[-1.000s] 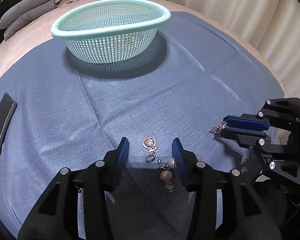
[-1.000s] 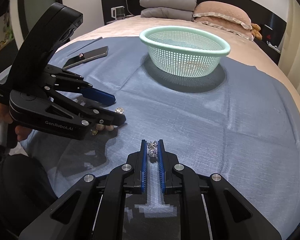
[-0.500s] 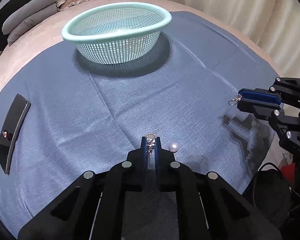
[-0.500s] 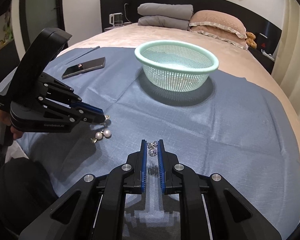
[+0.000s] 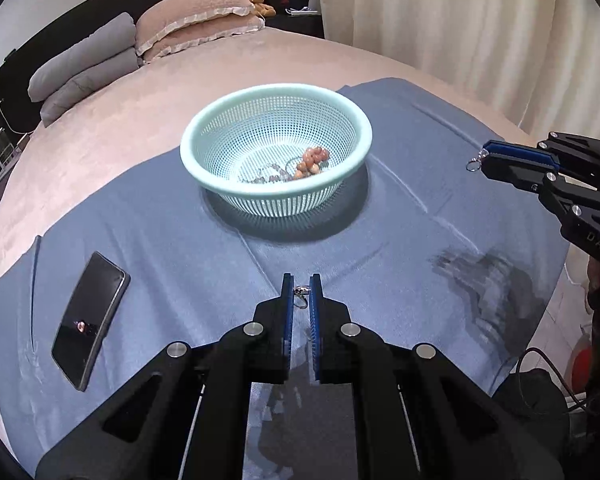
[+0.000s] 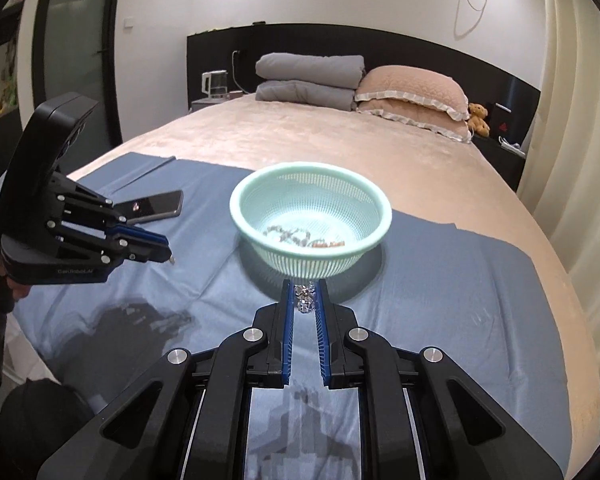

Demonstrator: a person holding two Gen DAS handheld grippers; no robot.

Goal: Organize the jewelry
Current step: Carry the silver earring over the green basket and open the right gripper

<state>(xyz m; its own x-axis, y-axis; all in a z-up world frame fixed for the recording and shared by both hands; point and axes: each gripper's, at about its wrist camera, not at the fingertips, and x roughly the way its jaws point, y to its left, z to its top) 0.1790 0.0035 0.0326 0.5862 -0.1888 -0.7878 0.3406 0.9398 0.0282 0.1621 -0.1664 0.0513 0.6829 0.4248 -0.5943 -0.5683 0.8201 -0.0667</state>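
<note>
Left tool (image 5: 300, 285) is clamped on a small silver earring (image 5: 300, 295), whose hook hangs between the blue pads above the blue cloth (image 5: 180, 240). Right tool (image 6: 304, 290) is likewise closed on a sparkling crystal earring (image 6: 305, 299), pinched near the tips of its blue pads, with a few stones standing just past them. Each tool shows in the other's view: the left one at the left edge of the right wrist picture, with a bit of metal peeping from its tip, and the right one at the right edge of the left wrist picture, with a small ring sticking out of its tip. Both hang above the near part of the cloth, well apart from each other, and cast blurred shadows on it. Beyond them, in the middle of the cloth, stands a mint-green perforated basket (image 5: 204, 136), which already holds a string of orange-pink beads (image 5: 313, 160) and some thin silvery chains (image 5: 268, 174). A black phone (image 5: 88, 320) lies flat on the cloth to the left, screen up. The cloth is spread over a bed with a beige cover (image 6: 340, 136); at its far end lie grey pillows (image 6: 312, 80), pink frilled pillows (image 6: 412, 92) and a small teddy bear (image 6: 478, 118).
</note>
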